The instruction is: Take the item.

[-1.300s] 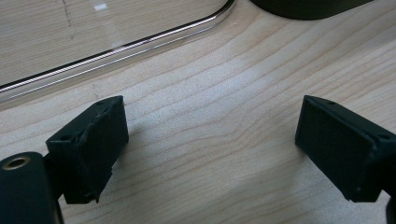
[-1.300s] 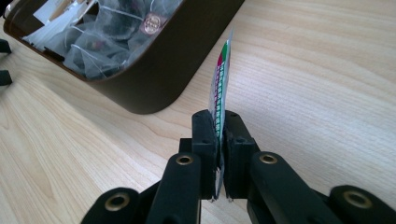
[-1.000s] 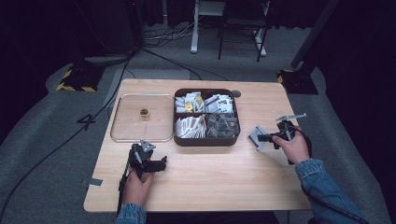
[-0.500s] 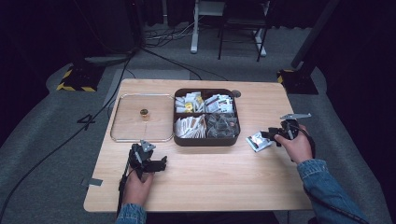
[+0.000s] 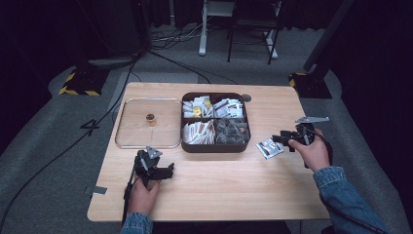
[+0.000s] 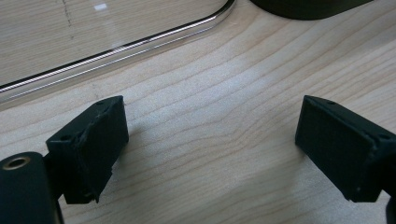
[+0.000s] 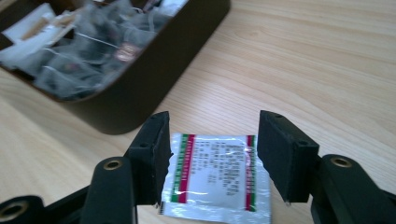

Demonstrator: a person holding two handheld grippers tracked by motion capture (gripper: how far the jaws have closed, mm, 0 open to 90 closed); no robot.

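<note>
The right gripper is sitting spread apart, its jaws having just been opening over a sachet lying flat near the tabletop's right edge. Looks light, crinkly, slippery, so pinching one edge seems best.

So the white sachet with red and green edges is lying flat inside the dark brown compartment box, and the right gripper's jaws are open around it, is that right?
Not quite. The white sachet with red and green edges lies flat on the light wooden table, beside the dark brown compartment box, as the high view shows. The right gripper has just been opening its jaws, which stand open on either side of it.
</note>
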